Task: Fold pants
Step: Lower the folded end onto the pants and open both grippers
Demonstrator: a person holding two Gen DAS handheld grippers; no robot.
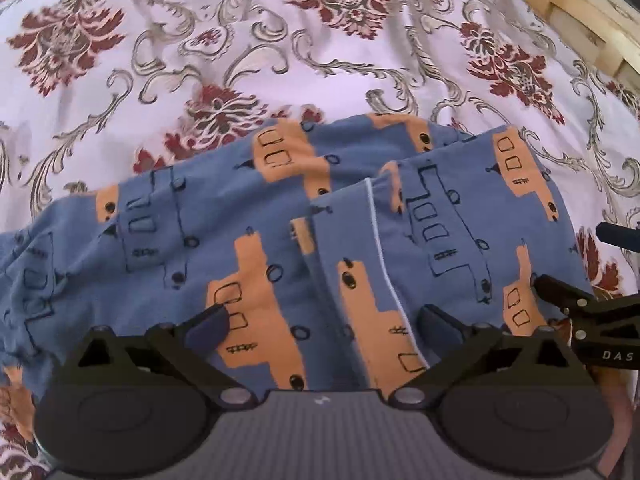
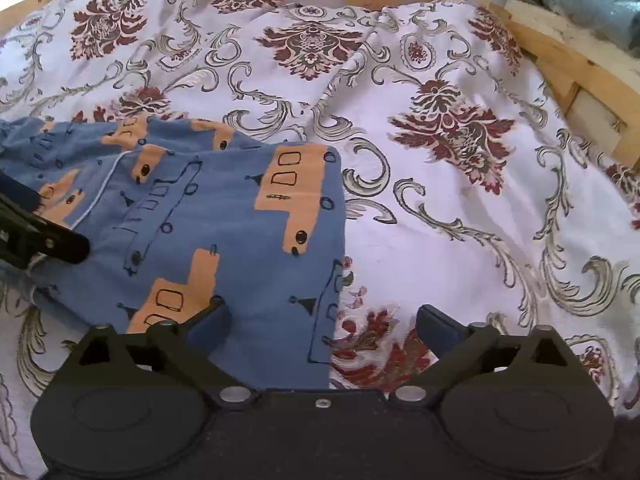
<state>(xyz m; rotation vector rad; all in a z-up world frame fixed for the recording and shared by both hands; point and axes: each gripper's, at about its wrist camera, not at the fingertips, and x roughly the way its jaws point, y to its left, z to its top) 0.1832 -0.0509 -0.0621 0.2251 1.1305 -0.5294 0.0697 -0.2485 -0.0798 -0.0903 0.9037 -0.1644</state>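
My left gripper point(image 1: 322, 322) hangs with jaws spread wide, nothing between them, low over the pants point(image 1: 248, 240). My right gripper point(image 2: 322, 320) is likewise spread and empty, straddling the right-hand folded edge of the cloth, one finger over the blue fabric and the other over the bedspread point(image 2: 460, 220).

Pants: blue with orange bus print, lying on the bed, already doubled at least once. A white-piped edge point(image 1: 380, 240) runs across the top layer. In the right wrist view the right side reads as a clean, straight fold with a square far corner; toward the left the fabric is looser and rumpled.

Judgement: the fold is partly done, and the next step is probably another grasp for a further fold, or a smoothing pass. To do it well I should pinch all layers at the near edge together, both grippers at matching positions, and lift evenly so the top layer does not slide off the one beneath. The rumpled left end needs flattening first.

Beyond the pants the floral bedspread is creased but bare. The wooden bed frame point(image 2: 560, 60) runs along the far edge and far-right corner, well apart. The two grippers are close together, so a clash is the main risk.
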